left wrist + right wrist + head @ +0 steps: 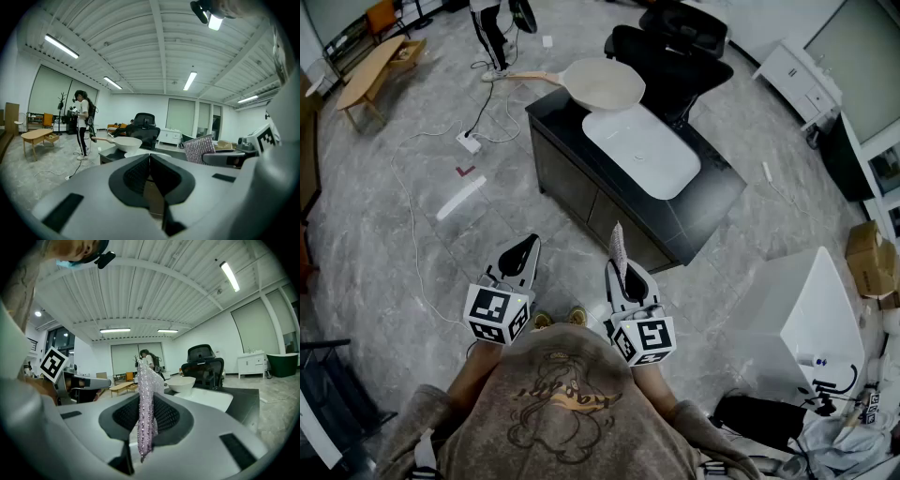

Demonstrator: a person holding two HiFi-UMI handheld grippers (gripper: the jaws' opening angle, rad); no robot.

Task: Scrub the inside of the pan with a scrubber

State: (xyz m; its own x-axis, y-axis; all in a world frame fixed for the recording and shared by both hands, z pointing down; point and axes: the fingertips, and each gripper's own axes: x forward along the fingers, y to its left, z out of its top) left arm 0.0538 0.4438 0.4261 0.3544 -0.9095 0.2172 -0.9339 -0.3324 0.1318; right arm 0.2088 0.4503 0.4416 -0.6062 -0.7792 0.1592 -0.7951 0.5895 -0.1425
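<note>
A cream pan (602, 82) with its long handle pointing left rests at the far end of a black cabinet (712, 202), beside a white tray (642, 150). It also shows far ahead in the left gripper view (125, 142) and the right gripper view (182, 383). My right gripper (621, 269) is shut on a sparkly pinkish scrubber (618, 246), which stands upright between its jaws (146, 413). My left gripper (523, 255) is shut and holds nothing (150, 157). Both grippers hang close to my body, well short of the cabinet.
A black office chair (675, 52) stands behind the cabinet. A person (492, 33) stands near the pan's handle. A power strip (469, 141) and cables lie on the floor at left, by a wooden bench (370, 70). A white box (806, 319) sits at right.
</note>
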